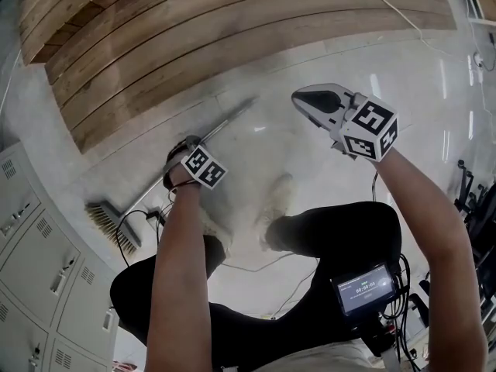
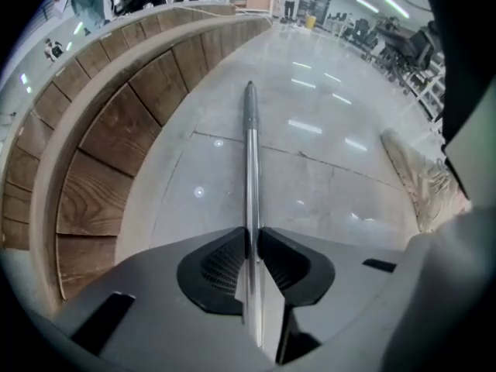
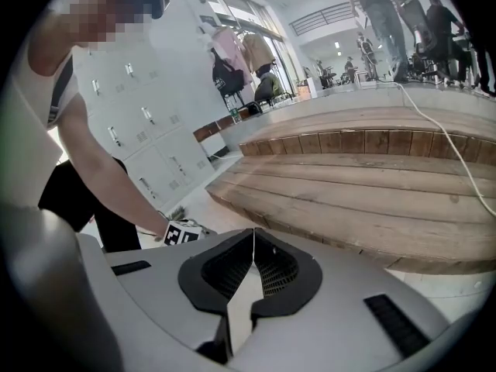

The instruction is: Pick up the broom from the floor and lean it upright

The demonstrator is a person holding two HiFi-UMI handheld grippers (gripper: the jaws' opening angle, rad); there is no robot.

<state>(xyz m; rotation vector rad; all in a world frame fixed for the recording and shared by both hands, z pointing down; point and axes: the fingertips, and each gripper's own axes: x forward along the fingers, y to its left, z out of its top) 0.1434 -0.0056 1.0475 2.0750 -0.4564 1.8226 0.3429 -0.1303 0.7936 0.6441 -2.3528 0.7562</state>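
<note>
The broom lies flat on the pale floor. Its bristle head [image 1: 112,223] is near the lockers, and its thin metal handle [image 1: 225,126] runs up and to the right toward the wooden steps. My left gripper [image 1: 177,161] points straight down over the middle of the handle. In the left gripper view the handle [image 2: 249,153] shows in the narrow gap between the jaws of the left gripper [image 2: 253,239], and I see no pad pressing on it. My right gripper [image 1: 298,95] hangs in the air to the right of the handle. The right gripper [image 3: 253,235] is shut and empty.
A stepped wooden platform [image 1: 194,37] fills the far side, and a white cable [image 1: 395,6] runs across it. Grey lockers [image 1: 39,270] stand at the left. The person's shoes [image 1: 275,200] and a thin cable [image 1: 256,266] are on the floor just behind the broom.
</note>
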